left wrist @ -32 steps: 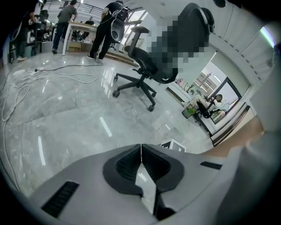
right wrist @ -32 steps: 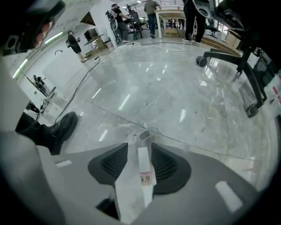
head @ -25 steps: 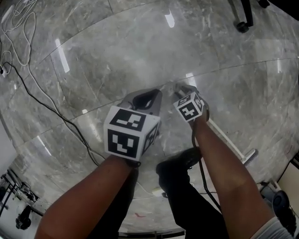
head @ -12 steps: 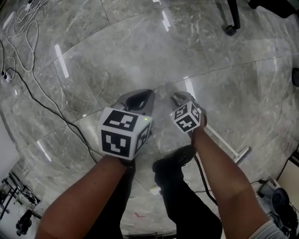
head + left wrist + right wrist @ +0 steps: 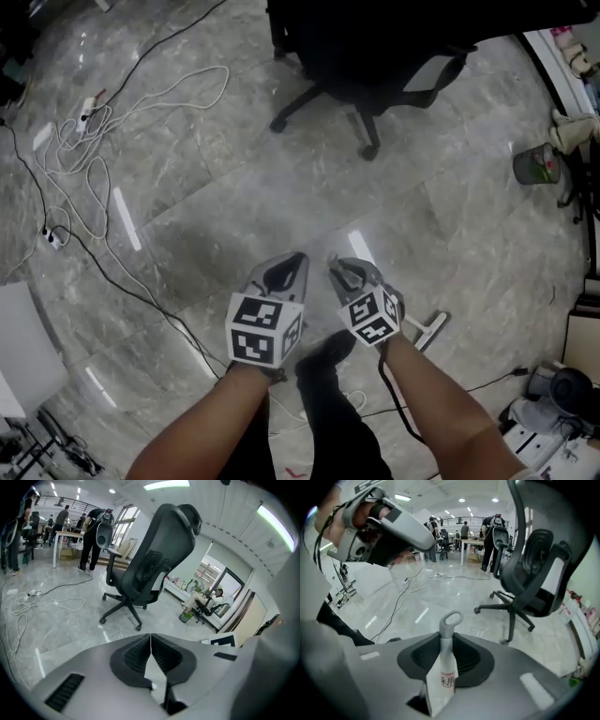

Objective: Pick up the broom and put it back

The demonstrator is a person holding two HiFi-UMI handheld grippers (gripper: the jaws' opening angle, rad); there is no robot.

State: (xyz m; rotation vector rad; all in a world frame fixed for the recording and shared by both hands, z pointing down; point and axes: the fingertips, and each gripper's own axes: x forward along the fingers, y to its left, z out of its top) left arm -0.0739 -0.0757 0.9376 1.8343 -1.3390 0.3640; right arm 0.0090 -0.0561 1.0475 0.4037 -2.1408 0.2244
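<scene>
Well above the floor (image 5: pixel 234 187) now, my right hand-held gripper (image 5: pixel 449 638), jaws just tightened on the broom (image 5: pixel 446 670) handle, has raised it; the left hand-held gripper (image 5: pixel 150 638) rides alongside, jaws together, empty. Pickup done, I judge; putting back remains.

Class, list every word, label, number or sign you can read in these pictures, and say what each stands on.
White label on the grey broom handle with a loop end, held in the right gripper, whose jaws have just been closing on it: two dark characters, too blurred to quote.
Black-and-white marker cubes on the left gripper and right gripper: square patterns only, no words.
Nothing else is readable.
</scene>
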